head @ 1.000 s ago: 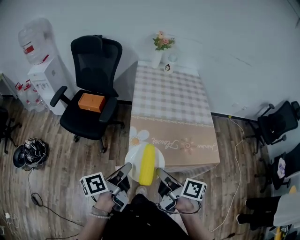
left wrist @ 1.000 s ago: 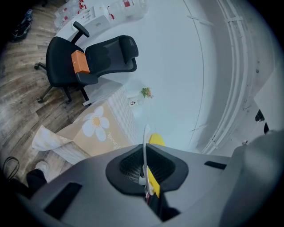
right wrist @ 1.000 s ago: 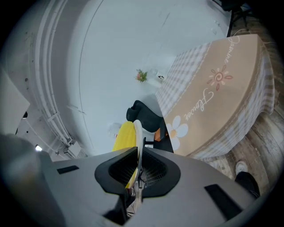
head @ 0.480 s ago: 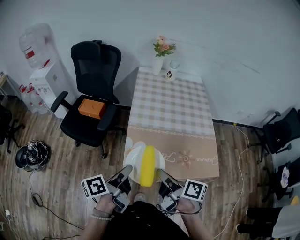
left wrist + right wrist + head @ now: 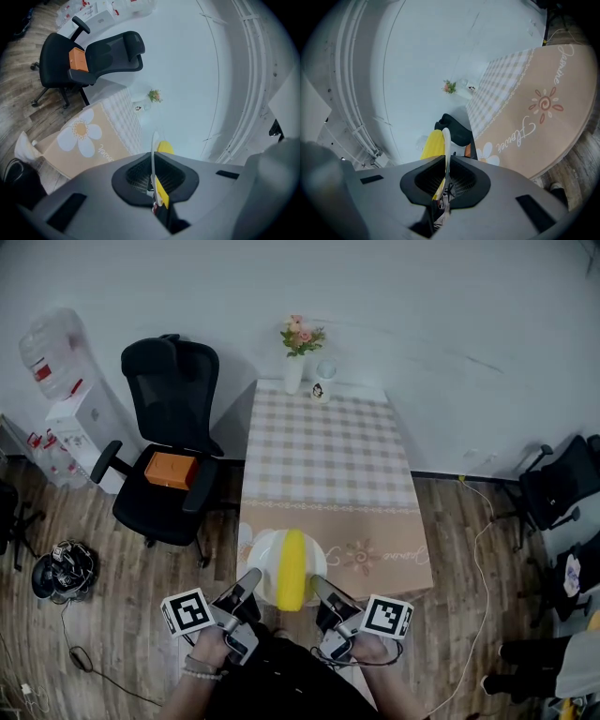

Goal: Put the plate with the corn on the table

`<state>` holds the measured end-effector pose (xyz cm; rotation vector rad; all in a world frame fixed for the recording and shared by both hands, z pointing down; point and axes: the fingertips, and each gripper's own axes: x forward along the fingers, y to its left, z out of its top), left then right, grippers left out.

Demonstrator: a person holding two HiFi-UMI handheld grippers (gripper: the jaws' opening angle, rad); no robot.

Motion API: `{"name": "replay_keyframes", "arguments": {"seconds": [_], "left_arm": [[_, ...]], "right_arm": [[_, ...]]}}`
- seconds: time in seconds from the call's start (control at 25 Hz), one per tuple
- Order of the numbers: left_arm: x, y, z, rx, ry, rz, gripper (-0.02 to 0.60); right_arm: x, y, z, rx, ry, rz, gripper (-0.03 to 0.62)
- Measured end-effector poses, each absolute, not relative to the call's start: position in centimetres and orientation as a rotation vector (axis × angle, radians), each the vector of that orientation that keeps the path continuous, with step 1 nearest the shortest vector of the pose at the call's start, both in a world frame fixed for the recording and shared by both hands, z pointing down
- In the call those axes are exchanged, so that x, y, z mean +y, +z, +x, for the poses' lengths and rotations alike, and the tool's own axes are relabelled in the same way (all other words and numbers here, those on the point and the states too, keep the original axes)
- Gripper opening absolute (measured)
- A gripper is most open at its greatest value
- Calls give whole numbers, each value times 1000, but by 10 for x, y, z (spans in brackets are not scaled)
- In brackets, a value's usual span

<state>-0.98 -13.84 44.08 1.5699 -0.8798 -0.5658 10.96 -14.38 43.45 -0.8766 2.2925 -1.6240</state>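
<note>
- Your left gripper point(image 5: 247, 581) sits low in the middle of the head view. Its jaws are clamped tight on the left rim of the white plate point(image 5: 265, 557). In the left gripper view the thin rim runs edge-on between the two jaws.
- Your right gripper point(image 5: 321, 585) is pinched just as firmly on the opposite rim. In the right gripper view the plate's edge stands between its jaws.
- The plate hangs in the air between the two grippers at lower centre. It is in front of the near end of the table point(image 5: 323, 442) and not resting on the tabletop.
- The yellow corn point(image 5: 292, 568) lies lengthwise across the middle of the plate, pointing away from you toward the table.
- The table fills the centre of the head view under a checked cloth point(image 5: 375, 545) with a tan flowered border.
- At the table's far end, against the wall, stand a vase point(image 5: 294, 371) of flowers and a small mug point(image 5: 325, 370) just beside it.
- A black chair point(image 5: 167, 399) stands left of the table with an orange box point(image 5: 170, 469) on its seat.
- A water dispenser point(image 5: 70, 413) is at the upper left of the frame.
</note>
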Motion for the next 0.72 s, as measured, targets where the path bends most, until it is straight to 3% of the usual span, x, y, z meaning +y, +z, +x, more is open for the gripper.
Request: {"name": "replay_keyframes", "arguments": {"seconds": [0.72], "left_arm": [[-181, 440, -8, -792, -465, 1603, 22]], "right_arm": [[-175, 435, 115, 2212, -1582, -1014, 52]]}}
